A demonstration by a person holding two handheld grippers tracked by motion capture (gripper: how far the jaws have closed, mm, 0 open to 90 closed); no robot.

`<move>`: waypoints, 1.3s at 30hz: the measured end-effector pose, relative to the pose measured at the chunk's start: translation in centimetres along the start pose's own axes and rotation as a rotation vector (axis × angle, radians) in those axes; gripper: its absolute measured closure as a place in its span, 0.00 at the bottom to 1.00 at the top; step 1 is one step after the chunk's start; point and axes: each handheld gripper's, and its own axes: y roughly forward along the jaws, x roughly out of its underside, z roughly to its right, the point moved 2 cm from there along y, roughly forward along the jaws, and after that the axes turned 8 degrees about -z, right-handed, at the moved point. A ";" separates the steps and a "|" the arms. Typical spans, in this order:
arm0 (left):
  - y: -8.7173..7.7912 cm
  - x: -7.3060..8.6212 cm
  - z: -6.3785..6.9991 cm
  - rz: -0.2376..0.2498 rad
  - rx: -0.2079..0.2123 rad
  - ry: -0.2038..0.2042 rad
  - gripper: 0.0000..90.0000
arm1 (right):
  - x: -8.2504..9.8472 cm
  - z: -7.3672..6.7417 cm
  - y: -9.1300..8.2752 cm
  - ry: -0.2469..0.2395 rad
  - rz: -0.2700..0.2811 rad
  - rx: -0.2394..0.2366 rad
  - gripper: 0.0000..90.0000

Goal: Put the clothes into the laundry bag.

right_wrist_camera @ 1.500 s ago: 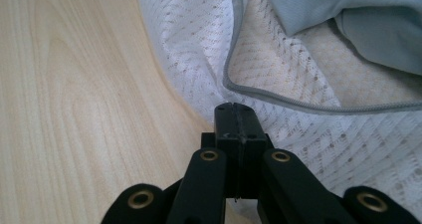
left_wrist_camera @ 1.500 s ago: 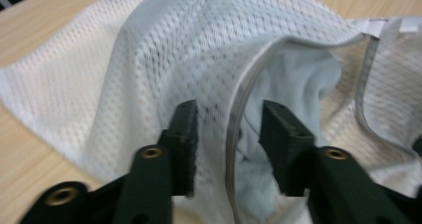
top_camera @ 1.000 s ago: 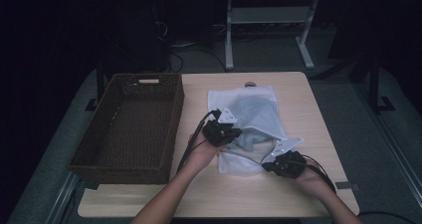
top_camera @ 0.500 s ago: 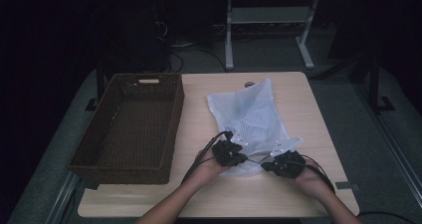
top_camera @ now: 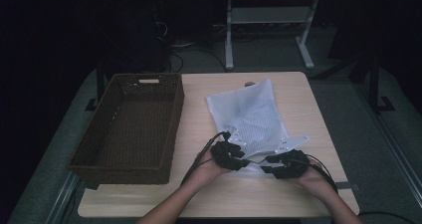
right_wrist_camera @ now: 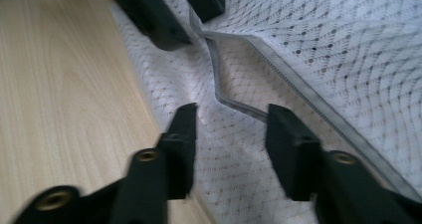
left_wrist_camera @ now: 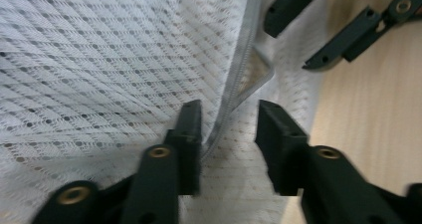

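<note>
A white mesh bag (top_camera: 249, 114) with a grey zipper edge lies flat on the wooden table (top_camera: 298, 199). Both grippers sit at its near end, tips facing each other. My left gripper (top_camera: 240, 157) has just been opening. In the left gripper view (left_wrist_camera: 229, 129) its jaws stand apart, with the zipper strip (left_wrist_camera: 234, 84) running between them, unpressed. My right gripper (top_camera: 267, 165) has also just been opening. In the right gripper view (right_wrist_camera: 231, 124) a loop of the zipper (right_wrist_camera: 234, 102) lies loose between its jaws on the mesh (right_wrist_camera: 348, 45).
A dark woven basket (top_camera: 129, 124) stands on the left part of the table, beside the bag. Each gripper's jaws show at the top of the other's view. Cables trail from both grippers. A white frame (top_camera: 268, 20) stands on the floor beyond the table.
The left hand came down and toward the near edge, beside the right gripper. The bag, lifted and puffed before, now lies flat. Both grippers' jaws opened.
</note>
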 end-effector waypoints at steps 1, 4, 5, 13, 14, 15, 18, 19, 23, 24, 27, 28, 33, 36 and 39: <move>-0.4 0.1 0.0 0.009 0.003 -0.008 0.62 | 0.0 0.0 -0.1 0.002 0.004 0.003 0.54; -1.3 0.5 0.1 0.033 0.013 -0.021 0.57 | 0.1 0.0 -0.4 0.011 0.005 0.006 0.47; -1.7 0.8 0.1 0.036 0.011 -0.022 0.55 | 0.2 0.0 -0.6 0.014 0.001 0.008 0.46; -4.0 3.0 -0.1 0.069 -0.013 -0.045 0.40 | 0.3 -0.2 -1.9 0.032 0.037 0.013 0.25; -4.0 3.0 -0.1 0.069 -0.013 -0.045 0.37 | 0.3 -0.2 -1.9 0.032 0.037 0.013 0.25; -4.4 3.8 -0.1 0.065 -0.033 -0.054 0.34 | 0.5 -0.3 -2.1 0.037 0.049 0.024 0.20; -4.6 4.5 -0.1 0.062 -0.050 -0.069 0.27 | 0.7 -0.2 -2.3 0.039 0.060 0.039 0.17; -4.7 5.2 0.0 0.052 -0.065 -0.080 0.23 | 0.9 -0.2 -2.4 0.041 0.067 0.051 0.15; -4.7 6.4 0.3 0.035 -0.083 -0.091 0.18 | 1.5 -0.1 -2.7 0.050 0.088 0.073 0.10; -4.6 6.6 0.3 0.029 -0.086 -0.094 0.17 | 1.7 -0.1 -2.8 0.054 0.091 0.076 0.09; -4.6 7.3 0.6 0.023 -0.093 -0.102 0.16 | 2.4 0.0 -3.0 0.067 0.103 0.093 0.07; -4.6 7.5 0.6 0.021 -0.098 -0.097 0.16 | 2.6 0.0 -3.1 0.072 0.109 0.101 0.06; -4.9 8.1 0.8 0.034 -0.119 -0.094 0.16 | 3.5 0.4 -3.6 0.095 0.129 0.117 0.06; -5.0 8.5 1.0 0.041 -0.115 -0.107 0.16 | 4.0 0.6 -4.0 0.113 0.142 0.134 0.06; -5.1 8.8 1.2 0.047 -0.117 -0.110 0.16 | 4.6 0.7 -4.4 0.129 0.155 0.145 0.06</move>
